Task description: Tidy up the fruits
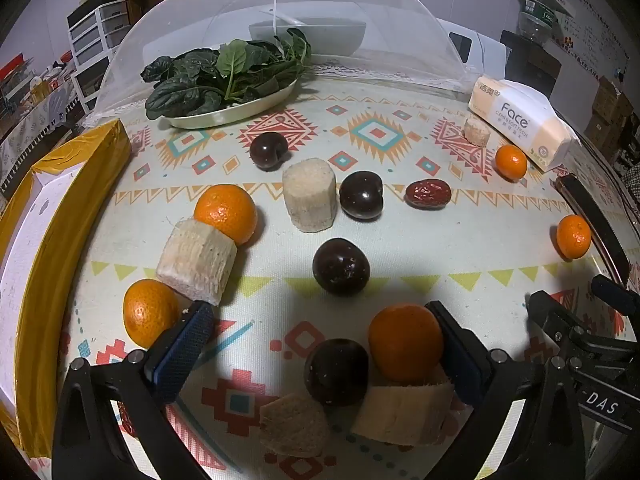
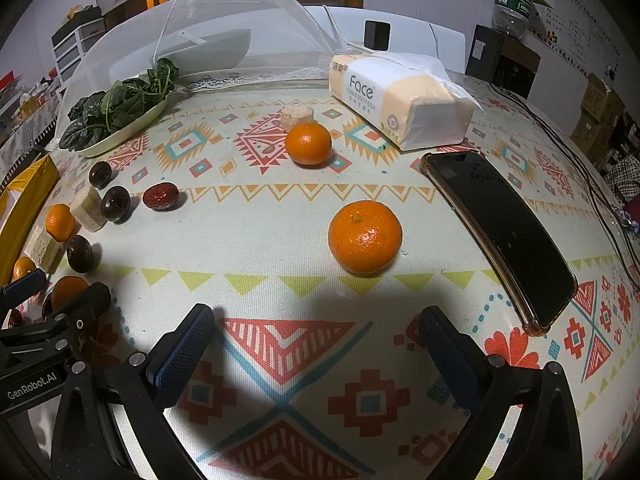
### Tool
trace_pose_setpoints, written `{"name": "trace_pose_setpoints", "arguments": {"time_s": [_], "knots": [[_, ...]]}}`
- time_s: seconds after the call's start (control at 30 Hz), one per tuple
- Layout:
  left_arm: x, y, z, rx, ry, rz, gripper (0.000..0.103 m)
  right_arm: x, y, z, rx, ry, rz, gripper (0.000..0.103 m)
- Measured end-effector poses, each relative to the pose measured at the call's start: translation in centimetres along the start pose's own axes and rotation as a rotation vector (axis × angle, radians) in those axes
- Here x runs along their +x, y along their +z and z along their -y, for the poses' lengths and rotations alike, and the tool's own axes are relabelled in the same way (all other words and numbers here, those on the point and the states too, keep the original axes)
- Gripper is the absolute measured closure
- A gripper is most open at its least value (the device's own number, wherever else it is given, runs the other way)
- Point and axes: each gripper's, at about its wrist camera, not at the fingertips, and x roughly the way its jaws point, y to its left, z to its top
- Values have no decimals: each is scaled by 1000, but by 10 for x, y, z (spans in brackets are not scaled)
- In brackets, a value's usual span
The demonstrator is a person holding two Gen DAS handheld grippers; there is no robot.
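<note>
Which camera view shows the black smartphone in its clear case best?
The right wrist view: the black smartphone in its clear case lies whole, screen up, near the tissue pack. The left wrist view catches only a thin, distorted strip at its right edge.

Both wrist views close, angled down; share tablecloth (image 1: 460, 240).

"Face" on tissue pack (image 2: 400, 96), "GenRobot.AI" on left gripper (image 2: 28, 390), "DAS" on right gripper (image 1: 602, 402)
</note>
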Motion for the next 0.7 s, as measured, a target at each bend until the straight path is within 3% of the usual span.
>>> {"name": "trace_pose_setpoints", "arguments": {"time_s": [0.4, 0.7], "knots": [[-3, -4, 4, -5, 9, -14, 0, 0, 0, 1, 8, 6, -3, 0], [-13, -15, 6, 86, -59, -61, 0, -1, 3, 1, 20, -5, -67, 0]]}}
